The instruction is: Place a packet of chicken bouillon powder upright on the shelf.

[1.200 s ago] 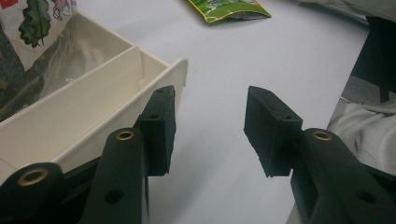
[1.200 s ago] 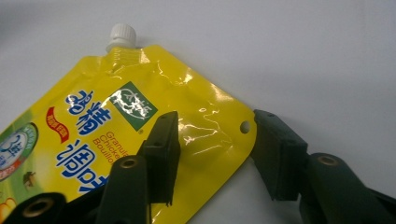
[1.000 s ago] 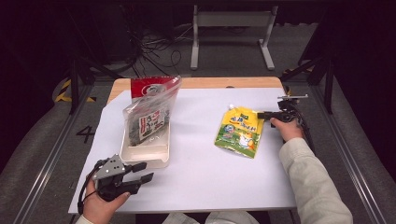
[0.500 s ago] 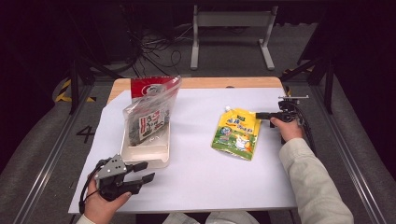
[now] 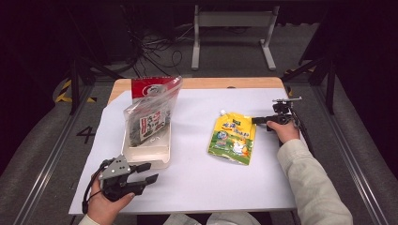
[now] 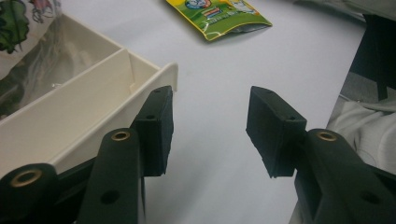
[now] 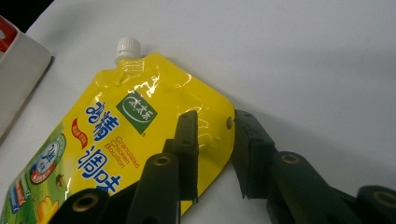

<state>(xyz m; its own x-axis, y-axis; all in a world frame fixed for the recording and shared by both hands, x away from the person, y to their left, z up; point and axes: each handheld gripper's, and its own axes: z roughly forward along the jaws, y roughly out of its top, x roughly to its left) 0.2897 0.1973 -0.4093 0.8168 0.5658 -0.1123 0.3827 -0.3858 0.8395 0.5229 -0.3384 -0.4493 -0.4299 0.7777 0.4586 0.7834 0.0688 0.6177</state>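
One yellow pouch (image 5: 233, 139) with a white screw cap, green logo and "Granulated Chicken Bouillon" print is lying flat on the white sheet (image 5: 197, 187), right of one cream tray (image 5: 146, 154) holding two bags. Its edge is being straddled by the right gripper (image 7: 215, 154), jaws narrowing, contact unclear. The left gripper (image 6: 210, 133) is being held half-wide, empty.

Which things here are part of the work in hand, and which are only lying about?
In hand:
- yellow pouch, its edge between the closing jaws of the right gripper
- cream bin, possibly where it goes

Lying about:
- clear bag standing in the bin
- red packet behind the bag
- left gripper, open over the white sheet
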